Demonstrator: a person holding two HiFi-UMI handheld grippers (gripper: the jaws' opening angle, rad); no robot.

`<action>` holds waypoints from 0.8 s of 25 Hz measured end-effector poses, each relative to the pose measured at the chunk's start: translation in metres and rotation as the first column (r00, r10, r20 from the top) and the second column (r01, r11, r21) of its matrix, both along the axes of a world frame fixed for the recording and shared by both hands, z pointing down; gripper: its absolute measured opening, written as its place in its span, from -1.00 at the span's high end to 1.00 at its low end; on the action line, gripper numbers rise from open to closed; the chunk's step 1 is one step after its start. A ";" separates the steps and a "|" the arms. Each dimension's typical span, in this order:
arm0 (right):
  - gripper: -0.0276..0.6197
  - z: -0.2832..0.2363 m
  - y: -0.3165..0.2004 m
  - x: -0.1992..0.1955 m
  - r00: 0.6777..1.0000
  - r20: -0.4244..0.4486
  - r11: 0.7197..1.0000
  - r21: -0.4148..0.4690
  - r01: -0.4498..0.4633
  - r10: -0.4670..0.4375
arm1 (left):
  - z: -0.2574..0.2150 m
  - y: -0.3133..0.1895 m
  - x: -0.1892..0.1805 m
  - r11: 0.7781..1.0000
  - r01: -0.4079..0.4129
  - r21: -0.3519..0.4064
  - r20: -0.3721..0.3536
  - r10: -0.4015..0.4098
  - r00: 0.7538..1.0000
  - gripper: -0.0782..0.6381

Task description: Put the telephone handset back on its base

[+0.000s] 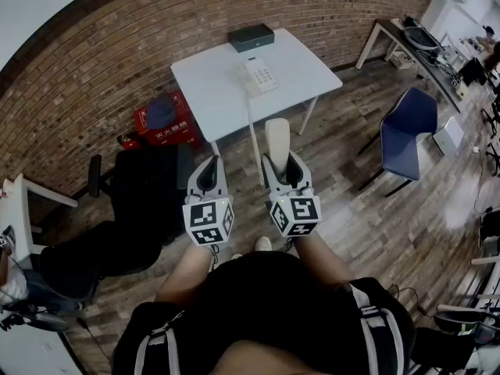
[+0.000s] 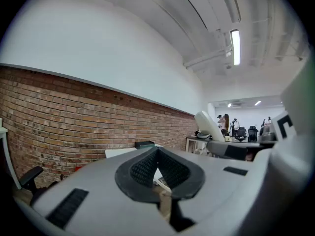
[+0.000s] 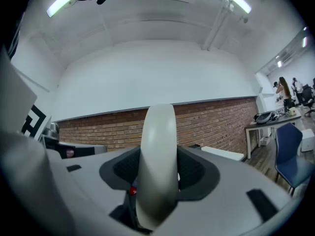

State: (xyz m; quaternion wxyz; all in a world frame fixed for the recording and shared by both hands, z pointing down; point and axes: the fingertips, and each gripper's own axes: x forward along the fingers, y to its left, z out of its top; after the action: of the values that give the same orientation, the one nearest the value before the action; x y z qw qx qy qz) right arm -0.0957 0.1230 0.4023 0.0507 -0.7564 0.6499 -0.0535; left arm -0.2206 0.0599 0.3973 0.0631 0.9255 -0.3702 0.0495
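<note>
A cream telephone handset (image 1: 276,137) stands upright between the pads of my right gripper (image 1: 280,166), which is shut on it. In the right gripper view the handset (image 3: 157,156) fills the middle between the jaws. Its cord (image 1: 253,131) runs up to the white telephone base (image 1: 258,74) on the white table (image 1: 211,84), well ahead of both grippers. My left gripper (image 1: 208,170) is held beside the right one at the same height. Its jaws are shut, and its own view shows nothing between them (image 2: 157,154).
A dark flat box (image 1: 251,37) lies at the table's far edge by the brick wall. A red box (image 1: 164,123) and a black office chair (image 1: 141,186) stand left of the table, and a blue chair (image 1: 406,123) stands to the right. The floor is wood.
</note>
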 end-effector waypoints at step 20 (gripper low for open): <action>0.30 -0.002 -0.014 0.027 0.999 0.031 0.999 0.009 0.039 -0.040 | 0.000 -0.004 0.028 1.000 -0.004 -0.002 0.007 0.004 1.000 0.78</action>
State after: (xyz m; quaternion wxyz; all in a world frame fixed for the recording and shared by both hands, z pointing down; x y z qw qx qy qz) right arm -0.0689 0.1091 0.4006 0.0628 -0.7423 0.6640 -0.0637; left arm -0.1925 0.0557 0.3977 0.0628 0.9259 -0.3687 0.0531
